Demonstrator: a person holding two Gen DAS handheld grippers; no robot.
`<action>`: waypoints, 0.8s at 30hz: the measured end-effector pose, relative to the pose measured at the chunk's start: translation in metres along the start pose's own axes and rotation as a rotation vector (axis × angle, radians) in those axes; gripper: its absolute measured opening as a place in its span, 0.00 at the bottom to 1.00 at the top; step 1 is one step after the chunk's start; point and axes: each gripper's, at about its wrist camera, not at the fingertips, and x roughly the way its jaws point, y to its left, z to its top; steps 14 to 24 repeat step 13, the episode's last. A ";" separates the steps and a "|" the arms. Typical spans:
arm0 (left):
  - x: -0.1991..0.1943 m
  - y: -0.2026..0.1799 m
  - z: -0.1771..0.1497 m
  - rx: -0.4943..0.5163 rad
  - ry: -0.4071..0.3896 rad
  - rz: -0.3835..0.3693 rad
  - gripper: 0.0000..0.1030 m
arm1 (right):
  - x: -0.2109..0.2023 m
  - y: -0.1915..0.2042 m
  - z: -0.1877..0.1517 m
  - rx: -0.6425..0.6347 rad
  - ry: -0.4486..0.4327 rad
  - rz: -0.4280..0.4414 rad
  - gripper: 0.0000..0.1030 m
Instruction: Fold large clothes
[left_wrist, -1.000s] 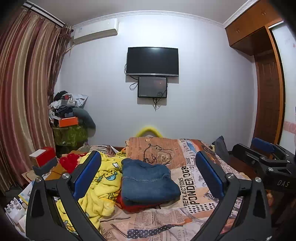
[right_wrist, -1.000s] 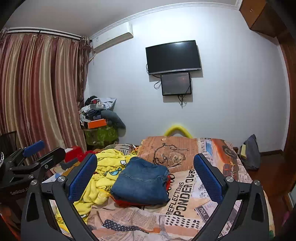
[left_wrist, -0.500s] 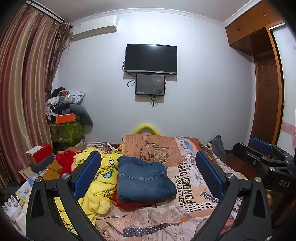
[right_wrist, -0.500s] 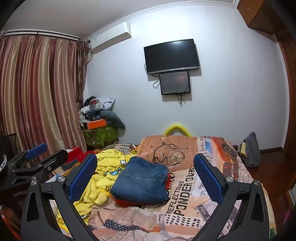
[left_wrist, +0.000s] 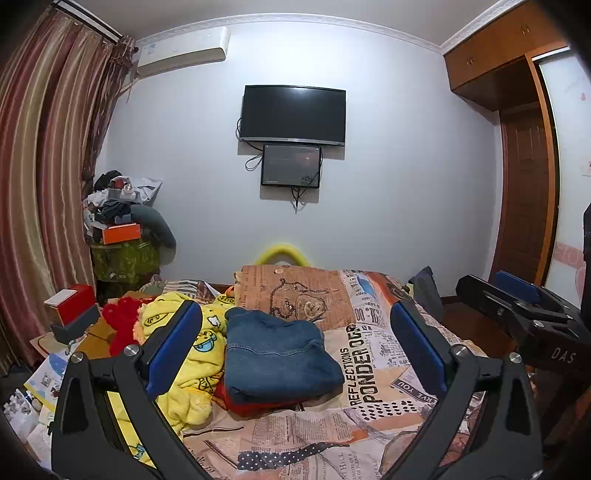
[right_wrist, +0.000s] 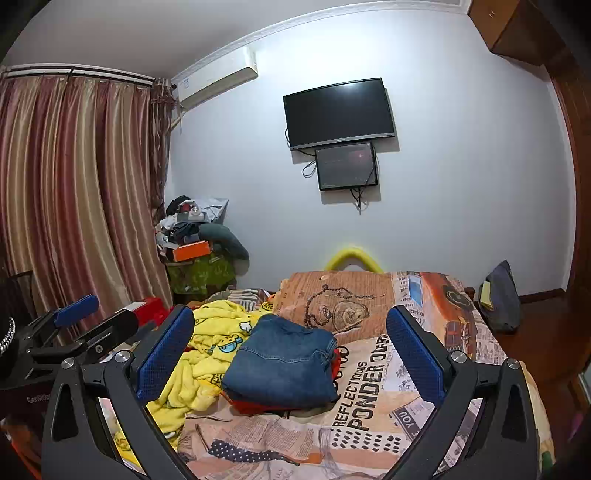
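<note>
A folded blue denim garment (left_wrist: 277, 358) lies on a red folded one (left_wrist: 255, 402) in the middle of the bed; it also shows in the right wrist view (right_wrist: 284, 362). A crumpled yellow cartoon-print garment (left_wrist: 188, 369) lies to its left, also seen in the right wrist view (right_wrist: 207, 354). My left gripper (left_wrist: 295, 350) is open and empty, held above the bed's near end. My right gripper (right_wrist: 290, 350) is open and empty, beside it on the right (left_wrist: 517, 314). The left gripper shows at the left of the right wrist view (right_wrist: 74, 332).
The bed has a newspaper-print cover (left_wrist: 369, 369). A red plush toy (left_wrist: 122, 325) and a red box (left_wrist: 70, 306) lie left of the bed. A cluttered stand (left_wrist: 122, 236) stands by the curtains (left_wrist: 44, 184). A dark bag (right_wrist: 498, 299) sits on the floor right.
Both wrist views have tilted slightly upward, so the bed and clothes sit a little lower in frame. Both grippers stay open and empty.
</note>
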 end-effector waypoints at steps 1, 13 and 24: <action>0.000 0.000 0.000 0.001 0.000 -0.003 1.00 | 0.000 0.000 0.000 0.000 0.000 0.001 1.00; 0.000 -0.002 -0.001 0.001 0.006 -0.020 1.00 | 0.000 0.000 0.000 0.000 0.004 0.002 1.00; 0.000 -0.002 -0.001 0.001 0.006 -0.020 1.00 | 0.000 0.000 0.000 0.000 0.004 0.002 1.00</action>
